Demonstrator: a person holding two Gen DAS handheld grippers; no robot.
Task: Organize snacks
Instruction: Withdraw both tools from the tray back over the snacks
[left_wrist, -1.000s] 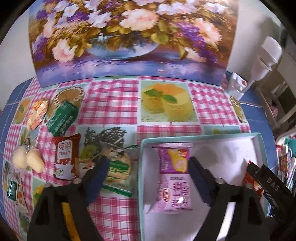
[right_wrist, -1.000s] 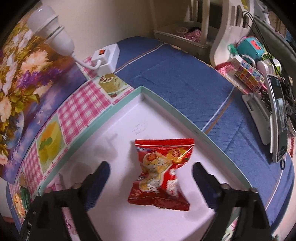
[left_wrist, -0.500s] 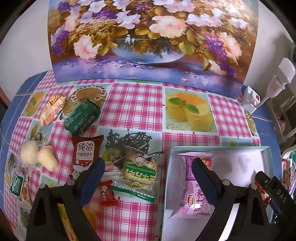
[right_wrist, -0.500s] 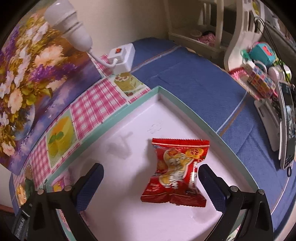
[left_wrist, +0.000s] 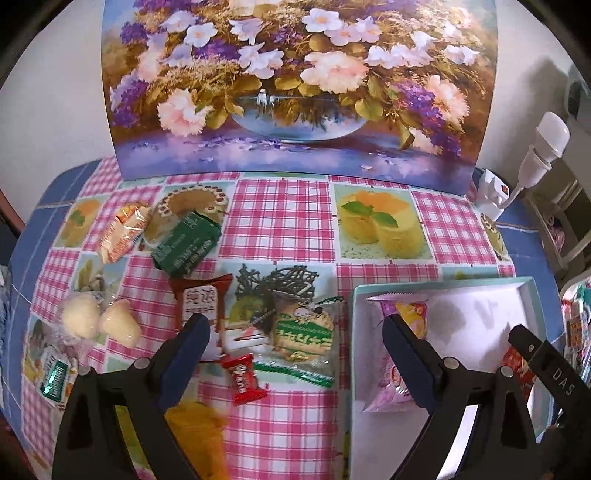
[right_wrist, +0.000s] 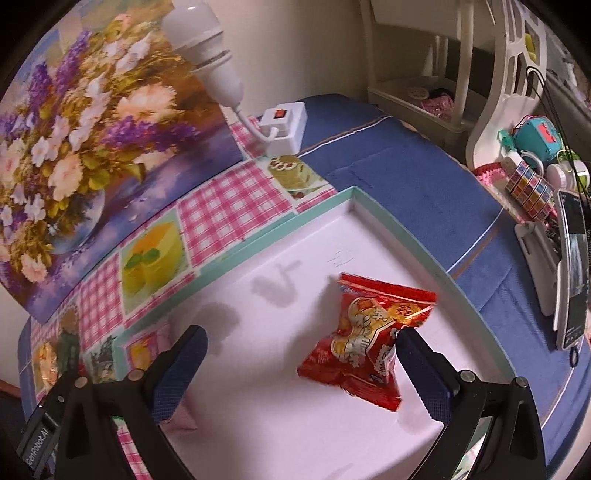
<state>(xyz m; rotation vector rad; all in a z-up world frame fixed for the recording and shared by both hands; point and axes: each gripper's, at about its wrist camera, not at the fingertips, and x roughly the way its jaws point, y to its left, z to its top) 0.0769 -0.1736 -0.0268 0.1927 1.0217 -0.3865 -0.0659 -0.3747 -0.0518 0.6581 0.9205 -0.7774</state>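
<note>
Left wrist view: nearest the lens, the left gripper (left_wrist: 293, 334) hangs over the checked tablecloth (left_wrist: 280, 214) with its jaws spread wide and nothing between them. Just under the gap lie a small red candy (left_wrist: 243, 378) and a clear-wrapped green biscuit (left_wrist: 301, 332), with an orange packet (left_wrist: 195, 428) at the bottom edge, partly hidden by the left finger. Right of these sits the teal-rimmed white box (left_wrist: 443, 286), and in it a pink snack bag (left_wrist: 399, 354) lies behind the right finger. Left of the gap are a brown packet with white label (left_wrist: 201, 301) and two pale cakes in clear wrap (left_wrist: 99, 323); farther off lie a green packet (left_wrist: 184, 245) and an orange-and-white wrapper (left_wrist: 123, 230). At the back stands a flower painting (left_wrist: 295, 88). In the right wrist view, the right gripper (right_wrist: 301, 341) is likewise wide open and empty over the box floor; the red snack bag (right_wrist: 369, 332) lies flat in the box beside its right finger, whether touching it I cannot tell. Beyond the box rim (right_wrist: 388, 218) are blue cloth (right_wrist: 406, 177) and a white switch block (right_wrist: 282, 127).
</note>
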